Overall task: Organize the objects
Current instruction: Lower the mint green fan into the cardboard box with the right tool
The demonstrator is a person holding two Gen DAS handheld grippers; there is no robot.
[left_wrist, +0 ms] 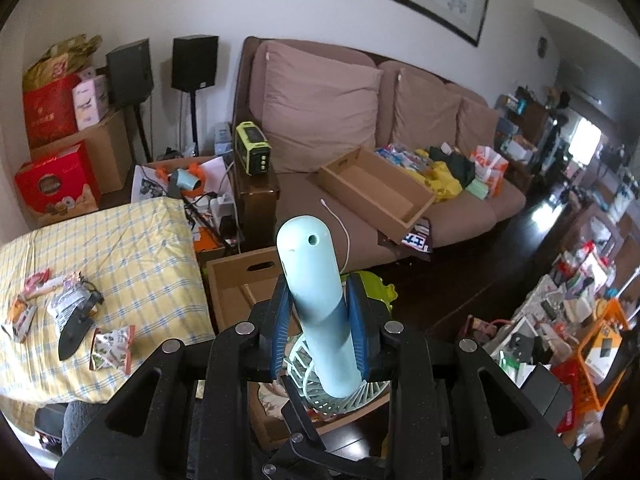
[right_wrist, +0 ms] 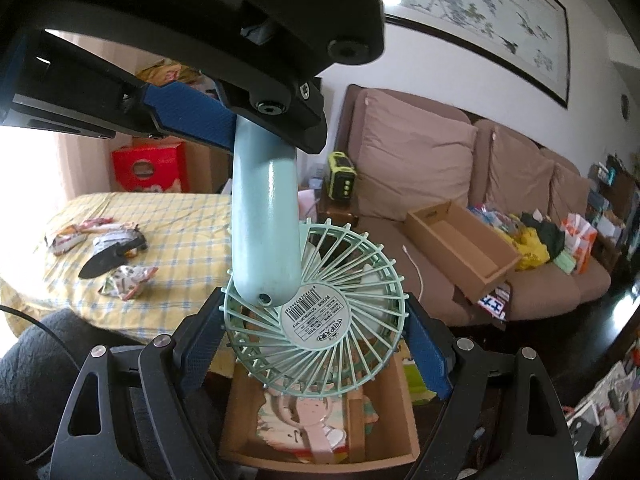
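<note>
The left hand-held gripper (left_wrist: 318, 320) is clamped on the handle (left_wrist: 316, 300) of a mint fan (right_wrist: 316, 320). The right hand-held gripper (right_wrist: 316, 344) stands wide around the fan's round head, pads just beside the grille; contact unclear. Below sits a wooden box (right_wrist: 404, 420).

Pale mint-blue fan (right_wrist: 316, 320), blue pads on black fingers (left_wrist: 280, 312), yellow-and-white checked cloth (left_wrist: 132, 248), dusty pink-brown sofa (left_wrist: 460, 200), plain tan cardboard boxes (left_wrist: 376, 188).
</note>
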